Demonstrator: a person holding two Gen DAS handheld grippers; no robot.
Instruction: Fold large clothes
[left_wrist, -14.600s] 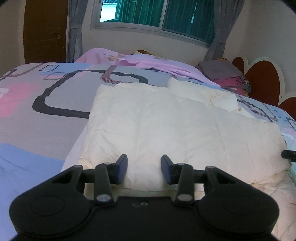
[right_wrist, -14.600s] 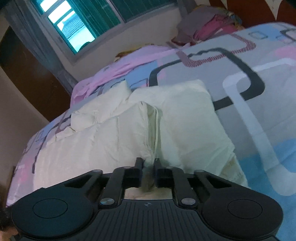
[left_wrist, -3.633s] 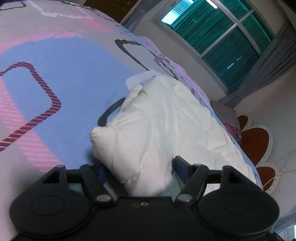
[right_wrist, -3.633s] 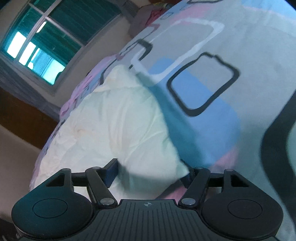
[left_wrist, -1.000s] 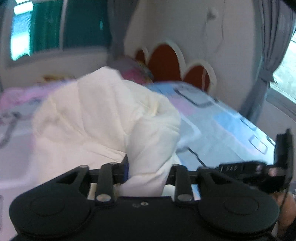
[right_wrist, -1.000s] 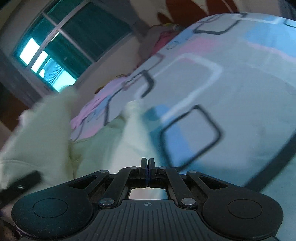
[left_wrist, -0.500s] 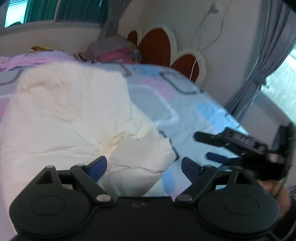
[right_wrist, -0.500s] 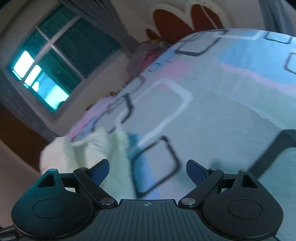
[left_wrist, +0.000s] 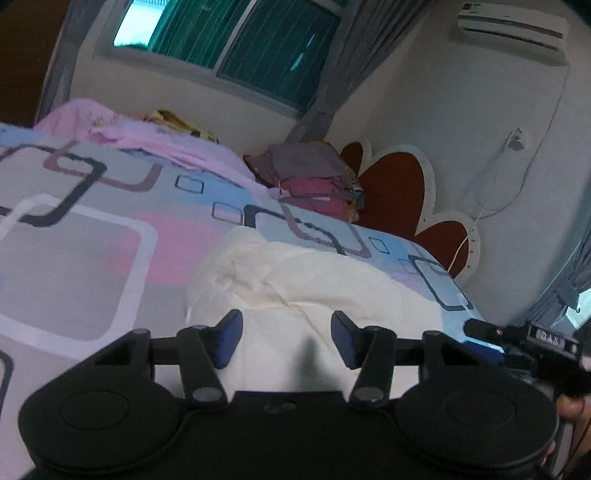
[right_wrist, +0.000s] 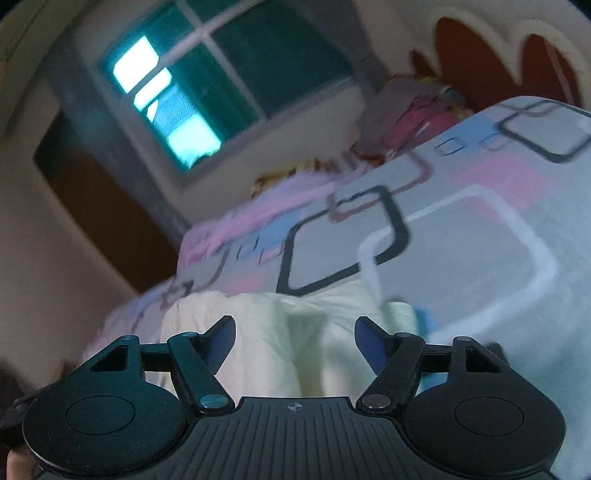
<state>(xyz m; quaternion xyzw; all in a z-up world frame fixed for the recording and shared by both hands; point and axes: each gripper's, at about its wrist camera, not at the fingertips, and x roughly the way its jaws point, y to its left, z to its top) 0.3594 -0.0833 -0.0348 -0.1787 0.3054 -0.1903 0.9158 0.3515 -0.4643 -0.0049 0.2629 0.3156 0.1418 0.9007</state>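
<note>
The bed (left_wrist: 85, 258) is carrying the cream padded garment (left_wrist: 314, 291), which is lying bunched just ahead of both sets of fingers. The left gripper (left_wrist: 287, 334) is standing partly open and the right gripper (right_wrist: 294, 339) wider; both have just been closing, gripping nothing, cloth only lying beyond the gaps. The puffy folded bulk is likely springing open, and a bite on one layer would drag it crooked. No containers are showing.
</note>
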